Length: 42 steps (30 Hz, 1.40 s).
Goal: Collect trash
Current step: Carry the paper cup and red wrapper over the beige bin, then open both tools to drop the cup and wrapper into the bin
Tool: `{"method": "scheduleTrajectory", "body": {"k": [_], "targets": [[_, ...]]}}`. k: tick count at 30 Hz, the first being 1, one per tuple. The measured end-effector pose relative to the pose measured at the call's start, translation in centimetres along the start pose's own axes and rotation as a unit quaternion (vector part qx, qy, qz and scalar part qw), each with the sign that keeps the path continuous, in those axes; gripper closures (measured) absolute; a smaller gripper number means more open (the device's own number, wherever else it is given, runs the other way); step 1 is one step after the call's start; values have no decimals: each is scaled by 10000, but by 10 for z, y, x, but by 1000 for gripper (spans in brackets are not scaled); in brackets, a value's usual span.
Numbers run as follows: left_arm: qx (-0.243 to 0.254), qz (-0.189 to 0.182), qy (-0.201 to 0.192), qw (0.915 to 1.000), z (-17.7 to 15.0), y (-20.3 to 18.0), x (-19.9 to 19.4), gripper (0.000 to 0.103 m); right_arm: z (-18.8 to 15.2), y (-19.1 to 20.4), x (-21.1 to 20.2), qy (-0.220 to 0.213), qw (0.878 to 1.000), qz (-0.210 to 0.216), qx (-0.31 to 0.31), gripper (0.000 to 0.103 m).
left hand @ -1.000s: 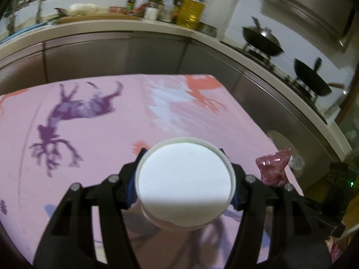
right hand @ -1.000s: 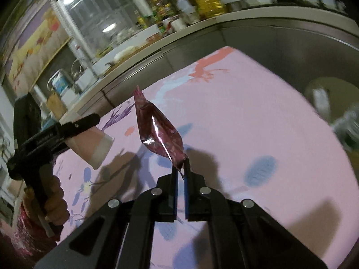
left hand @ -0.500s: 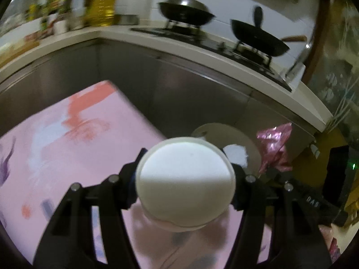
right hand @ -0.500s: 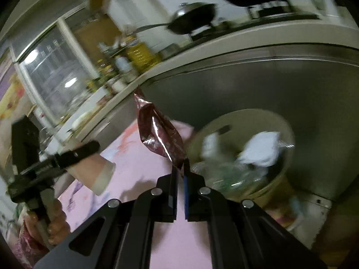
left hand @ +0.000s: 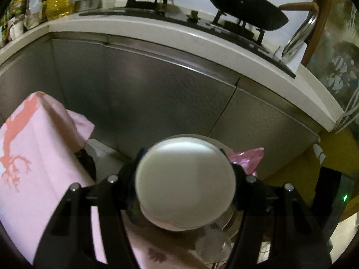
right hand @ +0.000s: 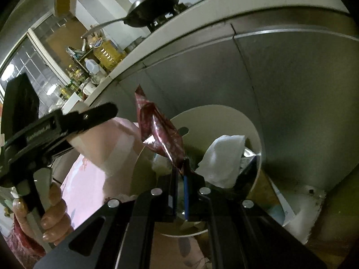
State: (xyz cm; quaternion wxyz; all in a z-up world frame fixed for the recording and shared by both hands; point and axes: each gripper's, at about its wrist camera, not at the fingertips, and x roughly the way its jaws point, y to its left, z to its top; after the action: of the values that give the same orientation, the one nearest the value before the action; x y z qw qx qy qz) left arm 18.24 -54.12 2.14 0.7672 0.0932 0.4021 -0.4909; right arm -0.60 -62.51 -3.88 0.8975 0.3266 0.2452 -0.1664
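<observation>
While the left gripper [left hand: 185, 183] clamps a white paper cup [left hand: 185, 185] between its jaws, bottom facing the camera, the cup hangs off the edge of the pink cloth-covered surface [left hand: 33, 157]. At 2 o'clock from the cup, a crumpled pink-red foil wrapper [left hand: 246, 160] shows. On the right wrist view, the right gripper [right hand: 182, 172] has its jaws closed on the wrapper's [right hand: 159, 132] lower corner; the wrapper stands up toward 11 o'clock, over the round cream trash bin [right hand: 253, 125] holding white crumpled paper [right hand: 224, 157]. Steel cabinet fronts [right hand: 291, 78] stand behind.
</observation>
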Motion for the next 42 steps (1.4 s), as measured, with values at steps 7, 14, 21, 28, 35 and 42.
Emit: {"method": "scheduleTrajectory", "body": {"k": [7, 14, 21, 28, 35, 42], "targets": [[-42, 67, 113, 9999, 1, -4, 17, 16, 5, -3, 19, 238, 9997, -48, 37, 95], [-126, 104, -52, 9999, -6, 3, -6, 16, 4, 4, 3, -57, 10000, -36, 13, 55], [228, 805, -409, 9957, -33, 0, -51, 16, -15, 9, -37, -387, 9980, 166, 472, 55], [473, 1441, -642, 9863, -74, -10, -103, 16, -54, 17, -81, -632, 9923, 232, 1036, 55], [406, 1851, -733, 9791, -115, -5, -159, 9, -81, 51, -111, -681, 9937, 177, 872, 55], [235, 1983, -826, 9764, -149, 5, -204, 6, -98, 82, -130, -677, 9951, 311, 644, 53]]}}
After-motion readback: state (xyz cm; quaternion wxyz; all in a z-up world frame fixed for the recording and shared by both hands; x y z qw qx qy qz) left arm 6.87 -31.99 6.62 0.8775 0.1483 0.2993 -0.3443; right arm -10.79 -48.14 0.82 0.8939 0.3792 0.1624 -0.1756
